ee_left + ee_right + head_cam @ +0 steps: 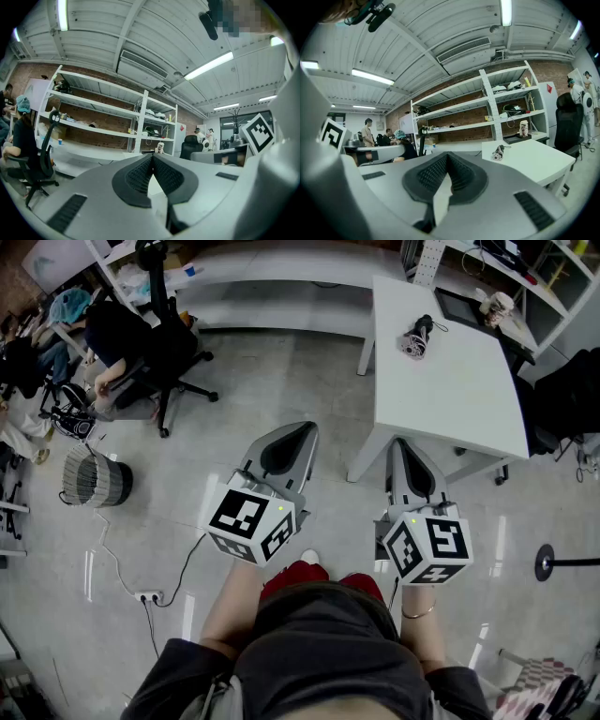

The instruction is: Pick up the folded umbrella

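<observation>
- Both the left gripper (302,430) and the right gripper (399,443) are clenched on nothing, well short of the umbrella (415,337).
- We should open the right one, reach forward, and close across the umbrella's middle.
- It lies on the white counter (450,395), with shelves (459,127) and an office chair (169,334) beyond.

1. A white table (450,390) stands on the grey floor (281,381), at upper right.
2. A black office chair (167,329) stands at upper left, with a seated person (111,338) just beside it.
3. A ribbed basket (94,479) sits on the floor near a power strip (148,596).
4. White shelving (487,108) lines the brick wall (551,74).
</observation>
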`<state>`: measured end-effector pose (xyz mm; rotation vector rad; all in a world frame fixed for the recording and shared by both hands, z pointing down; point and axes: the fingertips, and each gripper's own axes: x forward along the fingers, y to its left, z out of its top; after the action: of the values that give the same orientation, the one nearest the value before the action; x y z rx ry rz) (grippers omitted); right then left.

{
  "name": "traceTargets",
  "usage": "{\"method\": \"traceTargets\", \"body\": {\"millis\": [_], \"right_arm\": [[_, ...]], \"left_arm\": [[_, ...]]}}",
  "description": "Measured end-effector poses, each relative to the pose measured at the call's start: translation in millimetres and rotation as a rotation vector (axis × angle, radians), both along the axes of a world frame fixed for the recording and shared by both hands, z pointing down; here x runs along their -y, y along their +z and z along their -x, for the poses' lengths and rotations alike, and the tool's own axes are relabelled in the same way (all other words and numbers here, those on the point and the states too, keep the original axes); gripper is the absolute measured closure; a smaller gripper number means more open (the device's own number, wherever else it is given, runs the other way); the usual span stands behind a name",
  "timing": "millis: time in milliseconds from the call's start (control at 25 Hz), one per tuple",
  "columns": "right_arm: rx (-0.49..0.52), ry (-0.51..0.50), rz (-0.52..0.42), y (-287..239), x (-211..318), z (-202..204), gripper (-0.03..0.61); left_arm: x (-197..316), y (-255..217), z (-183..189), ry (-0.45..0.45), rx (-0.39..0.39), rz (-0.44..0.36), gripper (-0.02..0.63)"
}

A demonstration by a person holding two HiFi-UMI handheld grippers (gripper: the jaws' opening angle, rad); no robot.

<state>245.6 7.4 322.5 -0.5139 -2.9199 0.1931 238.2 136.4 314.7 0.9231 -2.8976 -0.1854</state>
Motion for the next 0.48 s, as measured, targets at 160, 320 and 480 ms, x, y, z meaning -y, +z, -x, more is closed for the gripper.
{"method": "traceTargets", "body": {"millis": [160,320,480], "right_arm": [[0.000,-0.005,-0.005,0,-17,6,0.560],[-0.001,-0.038,0.003,2,-32,8,0.560],[-0.016,-0.064,0.017,0,-47,14,0.560]], "left_arm": [[-18,-1,6,-0.008,0.005,0.000,0.600],[-33,2,6,-0.023,0.003,-0.002,0.600],[-47,0,9,-0.036,0.001,-0.004,0.600]]}}
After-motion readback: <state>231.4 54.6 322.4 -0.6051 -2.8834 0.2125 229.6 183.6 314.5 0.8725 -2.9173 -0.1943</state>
